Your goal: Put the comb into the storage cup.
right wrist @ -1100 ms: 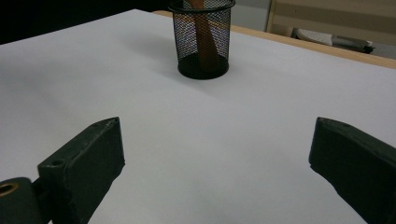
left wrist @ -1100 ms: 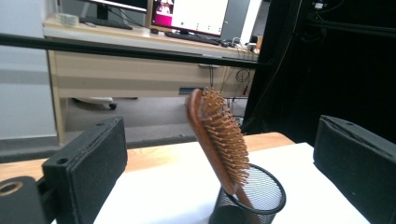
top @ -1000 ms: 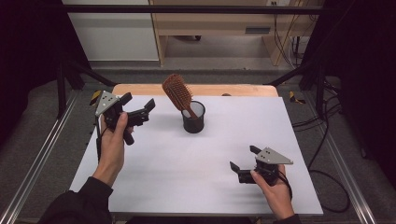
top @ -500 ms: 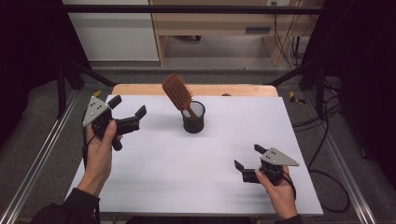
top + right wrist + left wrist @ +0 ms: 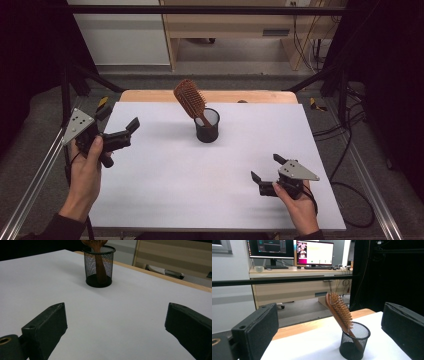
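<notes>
A brown wooden hairbrush (image 5: 190, 98) stands handle-down and tilted to the left in a black mesh cup (image 5: 207, 130) at the back middle of the white tabletop (image 5: 165, 190). My left gripper (image 5: 119, 121) is held above the table's left edge, open and empty, pointing right toward the cup. In the left gripper view the hairbrush (image 5: 339, 311) and the cup (image 5: 354, 342) sit between the wide-apart jaws, well ahead. Near the front right, my right gripper (image 5: 266, 169) is low, open and empty. Its view shows the cup (image 5: 99, 266) far ahead.
A wooden strip (image 5: 150, 95) runs along the table's far edge. Metal frame rails (image 5: 35, 185) run along the left side, and cables (image 5: 345, 150) lie on the floor to the right. A desk with monitors (image 5: 314, 252) stands beyond the table.
My left gripper has drawn back to the left and toward the near side, away from the cup. The right gripper has shifted slightly right. The hairbrush stays in the cup.
</notes>
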`<state>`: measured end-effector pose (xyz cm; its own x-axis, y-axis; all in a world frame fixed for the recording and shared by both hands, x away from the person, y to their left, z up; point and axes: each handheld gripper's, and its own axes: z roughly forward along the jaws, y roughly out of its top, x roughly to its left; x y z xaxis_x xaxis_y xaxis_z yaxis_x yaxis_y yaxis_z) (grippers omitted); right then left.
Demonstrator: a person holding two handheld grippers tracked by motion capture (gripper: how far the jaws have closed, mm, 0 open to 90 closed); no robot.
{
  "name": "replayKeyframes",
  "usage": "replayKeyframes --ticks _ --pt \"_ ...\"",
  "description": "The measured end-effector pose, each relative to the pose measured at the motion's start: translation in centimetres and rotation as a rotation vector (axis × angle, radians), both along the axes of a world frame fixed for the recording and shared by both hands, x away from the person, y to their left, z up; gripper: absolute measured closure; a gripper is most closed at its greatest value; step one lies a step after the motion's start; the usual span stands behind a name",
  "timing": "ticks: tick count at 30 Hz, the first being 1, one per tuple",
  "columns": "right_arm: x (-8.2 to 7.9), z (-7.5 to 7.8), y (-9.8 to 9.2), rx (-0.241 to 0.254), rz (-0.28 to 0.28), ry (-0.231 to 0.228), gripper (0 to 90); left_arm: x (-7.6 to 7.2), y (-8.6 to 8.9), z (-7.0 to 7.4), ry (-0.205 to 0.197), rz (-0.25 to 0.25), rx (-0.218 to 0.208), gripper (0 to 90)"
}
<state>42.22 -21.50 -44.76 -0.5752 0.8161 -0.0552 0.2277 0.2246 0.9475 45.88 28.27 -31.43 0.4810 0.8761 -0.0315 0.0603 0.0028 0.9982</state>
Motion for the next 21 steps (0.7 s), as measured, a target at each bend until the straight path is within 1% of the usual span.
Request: replayKeyframes --ticks 1,5,11,13,14,16,19,21 --pt "0.0 0.0 0.0 -0.002 -0.002 0.000 4.5 -0.1 0.1 -0.1 0.000 -0.001 -0.002 1.5" --pt "-0.1 0.0 -0.2 0.000 -0.015 -0.011 4.5 -0.4 0.5 -0.5 -0.008 0.004 0.025 1.6" --pt "-0.1 0.1 -0.3 0.000 -0.025 -0.021 5.1 -1.0 1.1 -0.8 -0.020 0.014 0.020 1.6" --pt "-0.1 0.1 -0.3 -0.001 -0.023 -0.019 5.0 -1.3 1.3 -0.9 -0.025 0.017 0.030 1.6" --pt "-0.1 0.1 -0.3 -0.002 -0.019 -0.013 5.0 -1.4 1.4 -0.9 -0.029 0.023 0.044 1.6" --pt "-0.1 0.0 -0.2 -0.001 -0.014 -0.005 5.0 -1.6 1.7 -1.0 -0.032 0.027 0.060 1.6" --pt "-0.1 0.0 -0.2 -0.001 -0.014 0.002 4.7 -1.8 2.2 -1.0 -0.031 0.035 0.058 1.6" --pt "-0.1 0.0 -0.3 0.007 -0.015 0.005 4.7 -2.0 2.6 -1.1 -0.032 0.046 0.058 1.6"
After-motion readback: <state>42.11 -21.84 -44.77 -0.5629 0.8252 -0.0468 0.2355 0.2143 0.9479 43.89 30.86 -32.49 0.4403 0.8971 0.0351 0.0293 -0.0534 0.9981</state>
